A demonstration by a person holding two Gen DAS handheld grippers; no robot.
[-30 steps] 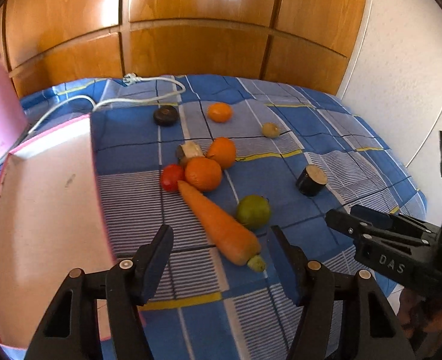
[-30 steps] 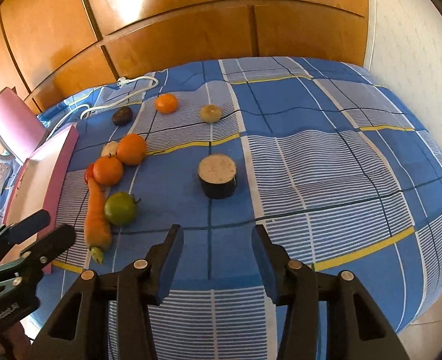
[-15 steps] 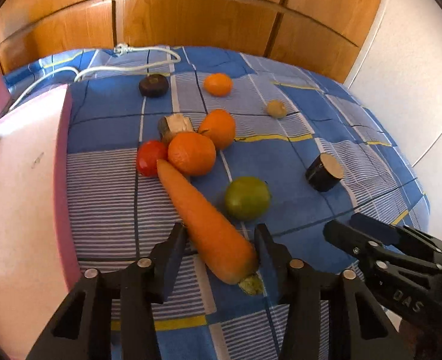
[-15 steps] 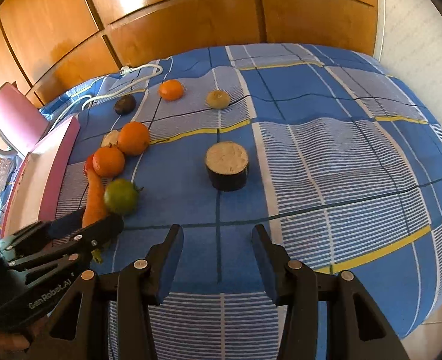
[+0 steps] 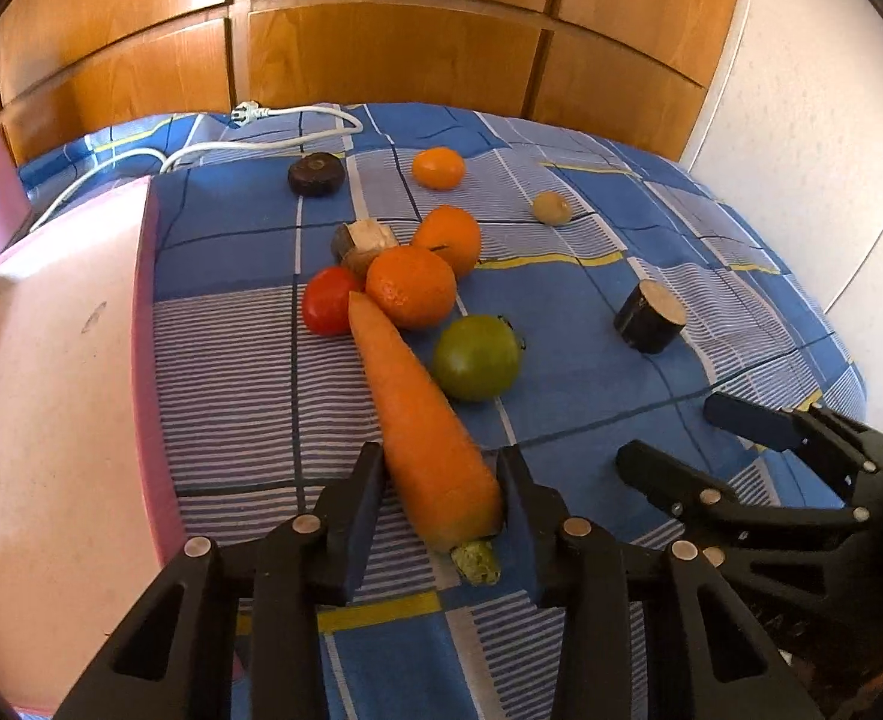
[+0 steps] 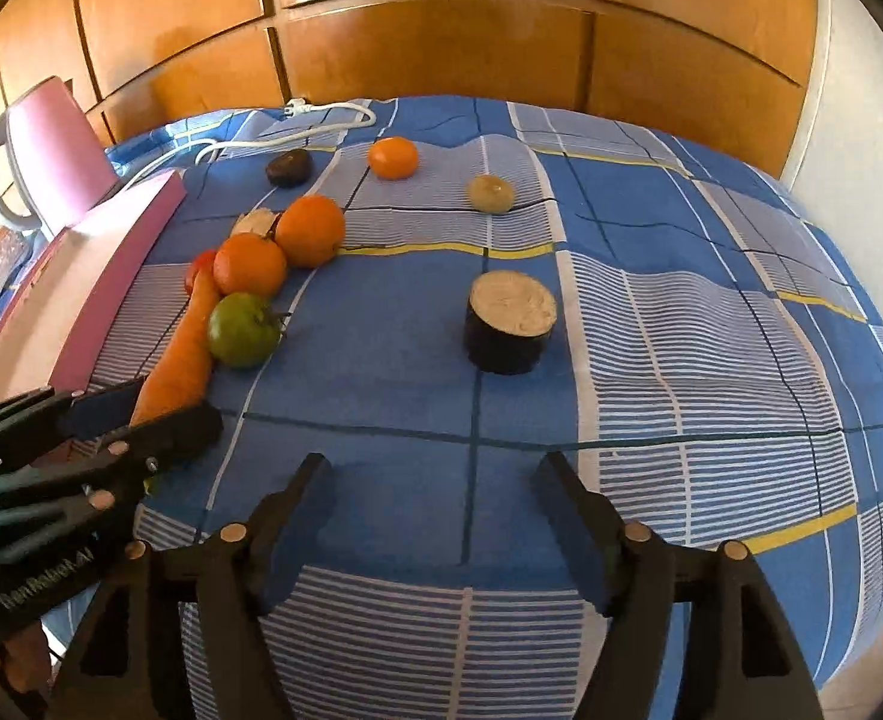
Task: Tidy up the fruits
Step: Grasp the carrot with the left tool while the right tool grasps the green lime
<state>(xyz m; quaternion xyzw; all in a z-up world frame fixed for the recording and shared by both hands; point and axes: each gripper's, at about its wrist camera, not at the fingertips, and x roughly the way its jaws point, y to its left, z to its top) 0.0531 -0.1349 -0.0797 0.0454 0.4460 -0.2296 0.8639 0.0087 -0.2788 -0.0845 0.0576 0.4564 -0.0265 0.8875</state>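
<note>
Carrot lying lengthwise on blue checked cloth, thick stem end nearest the left gripper and pinched between its two fingers, both pads against the flanks; tip pointing away, touching the near orange and just beside the red tomato. Whether lifted clear of the cloth: cannot tell. Green tomato just right of the carrot's middle. Second orange behind the near one, touching it; pale cut piece to its left. Small orange, dark round item and small brownish fruit farther back, well apart from one another. Cut aubergine section upright, pale face up, alone on the right. Pink tray along the left edge of the cloth, white cable behind it.

Right gripper held low over the cloth, fingers spread wide, nothing between them, pointed toward the aubergine section but well short of it. Same gripper seen from the left wrist at lower right. Left gripper in the right-wrist view at lower left, carrot between its fingers. Pink kettle behind the tray.
</note>
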